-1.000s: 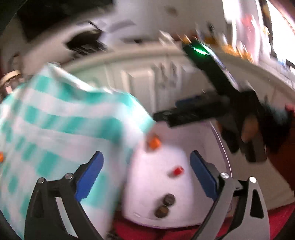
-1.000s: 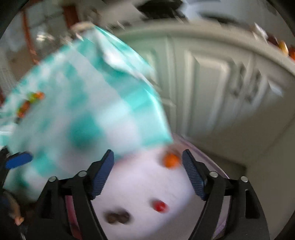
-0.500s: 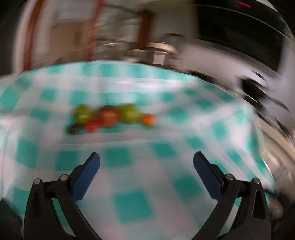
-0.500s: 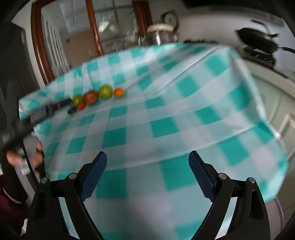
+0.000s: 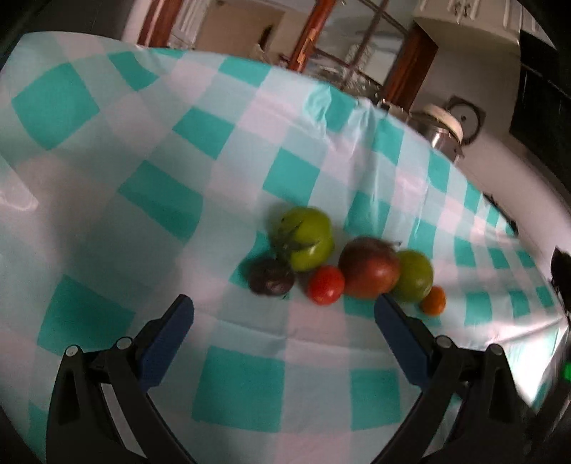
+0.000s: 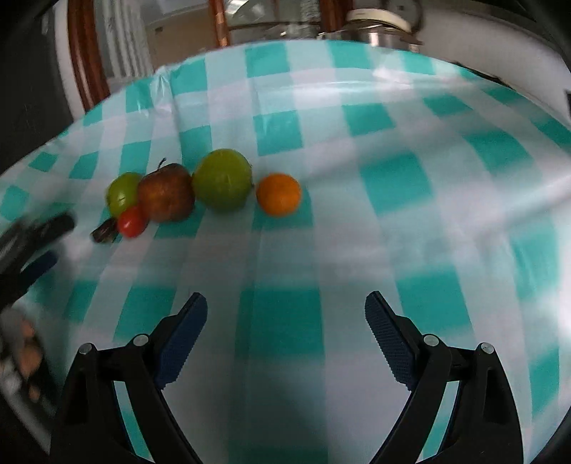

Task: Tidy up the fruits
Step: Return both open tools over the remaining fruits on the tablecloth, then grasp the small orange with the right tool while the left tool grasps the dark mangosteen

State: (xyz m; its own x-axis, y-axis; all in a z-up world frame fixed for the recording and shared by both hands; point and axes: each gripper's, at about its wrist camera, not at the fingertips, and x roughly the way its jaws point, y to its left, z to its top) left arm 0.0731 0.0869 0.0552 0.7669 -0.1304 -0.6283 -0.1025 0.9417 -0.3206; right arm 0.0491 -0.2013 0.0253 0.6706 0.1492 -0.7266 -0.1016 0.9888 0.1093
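Observation:
A cluster of fruits lies on a teal-and-white checked tablecloth (image 5: 160, 200): a green tomato (image 5: 308, 237), a dark purple fruit (image 5: 270, 276), a small red tomato (image 5: 325, 285), a reddish-brown apple (image 5: 369, 267), a second green fruit (image 5: 414, 271) and a small orange (image 5: 433, 300). My left gripper (image 5: 283, 314) is open and empty, just short of the cluster. My right gripper (image 6: 285, 310) is open and empty, well short of the orange (image 6: 278, 194), green fruit (image 6: 222, 183) and apple (image 6: 166, 192). The left gripper (image 6: 39, 242) shows blurred at the right wrist view's left edge.
The cloth (image 6: 410, 185) covers the whole table and drops off at the far edge. Behind it stand a steel pot with a lid (image 5: 446, 125), a wooden door frame (image 5: 310, 32) and a white counter (image 6: 499, 46).
Both grippers swung up from the white floor tray under the table's edge to above the tabletop. The left one has closed in on the fruit cluster. Both stayed open.

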